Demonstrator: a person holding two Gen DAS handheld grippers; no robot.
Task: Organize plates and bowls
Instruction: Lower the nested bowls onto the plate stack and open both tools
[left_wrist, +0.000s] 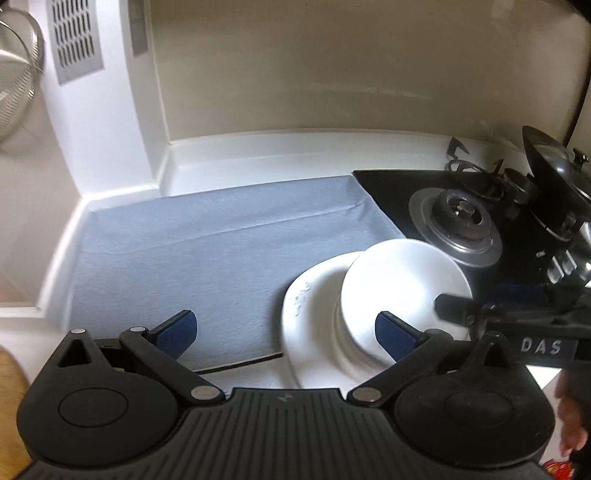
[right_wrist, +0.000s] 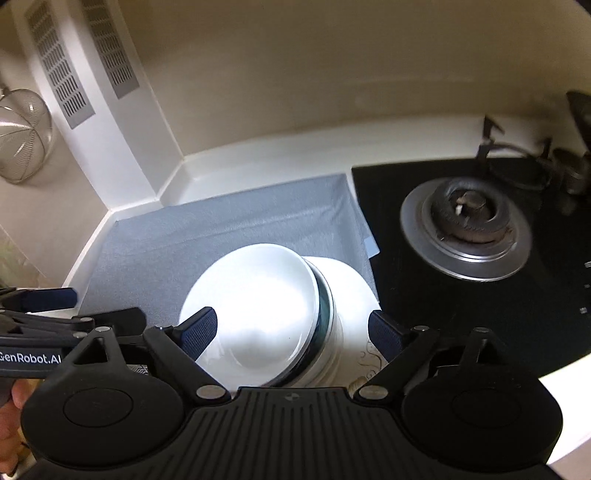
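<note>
- The stack of white bowls (right_wrist: 258, 314) sits on a wide white plate (left_wrist: 306, 306) at the front right corner of the grey mat (left_wrist: 207, 251), close to the desk's front edge and just beside the black hob (right_wrist: 461, 288).
- The top bowl is shallow and plain white; in the right wrist view a dark green band shows on the bowl under it. How many bowls are in the stack cannot be told.
- The plate carries a faint scrolled pattern near its rim.
- The left gripper (left_wrist: 286, 334) has its jaws spread wide with nothing between the pads; it hovers over the mat's front edge, its right pad in front of the stack without a clear touch.
- The right gripper (right_wrist: 293, 330) also stands wide open, its jaws either side of the stack and above it, gripping nothing.
- A burner (right_wrist: 467, 221) lies on the hob behind and to the right of the stack.
- A wire strainer (right_wrist: 22, 136) hangs on the wall at the far left.
</note>
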